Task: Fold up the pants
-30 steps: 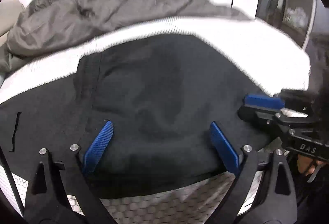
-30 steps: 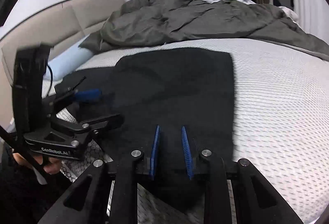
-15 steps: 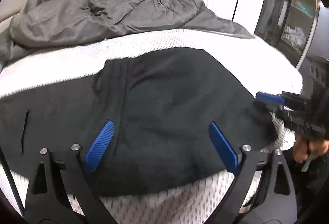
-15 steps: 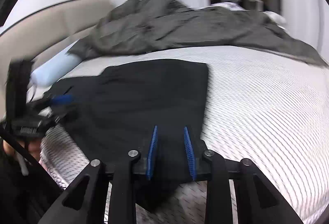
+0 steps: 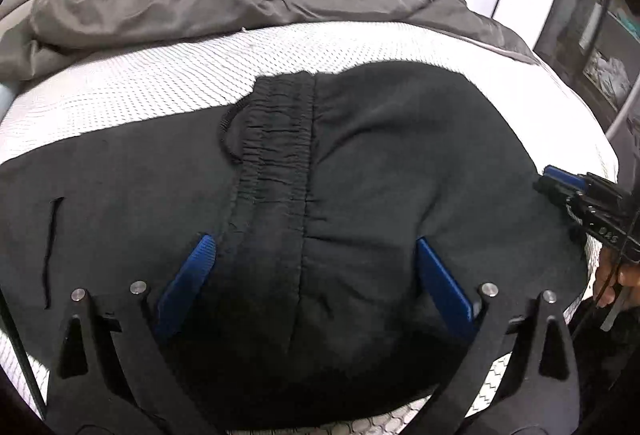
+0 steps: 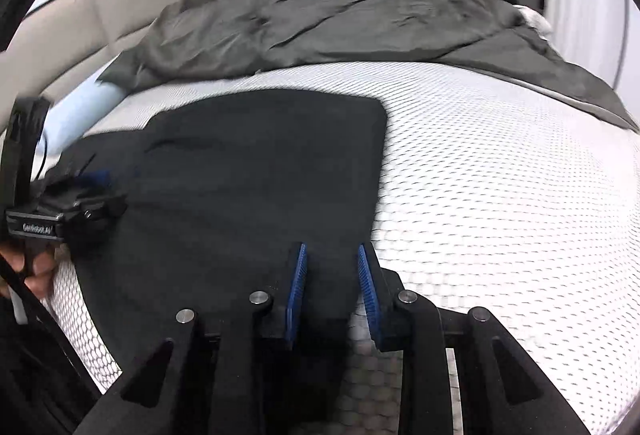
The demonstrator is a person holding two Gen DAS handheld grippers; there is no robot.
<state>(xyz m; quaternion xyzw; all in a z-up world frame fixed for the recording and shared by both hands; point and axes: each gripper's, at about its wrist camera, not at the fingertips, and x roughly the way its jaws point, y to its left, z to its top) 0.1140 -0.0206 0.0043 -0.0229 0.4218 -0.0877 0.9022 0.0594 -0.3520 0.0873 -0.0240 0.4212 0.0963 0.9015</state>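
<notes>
The black pants (image 5: 360, 195) lie flat on the bed (image 6: 500, 175), and since a second ago the waistband (image 5: 280, 139) has come into the left view, folded over the legs. The left hand-held gripper (image 5: 312, 275) hovers, fingers wide apart; the right hand-held gripper (image 6: 332, 275) seems narrowly parted over the hem, perhaps released.

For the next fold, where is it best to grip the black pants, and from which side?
Probably grip the black pants at the elastic waistband. It lies flat on the mattress as a thick gathered ridge, between the open fingers of the left gripper. Come in low from the near bed edge.
</notes>
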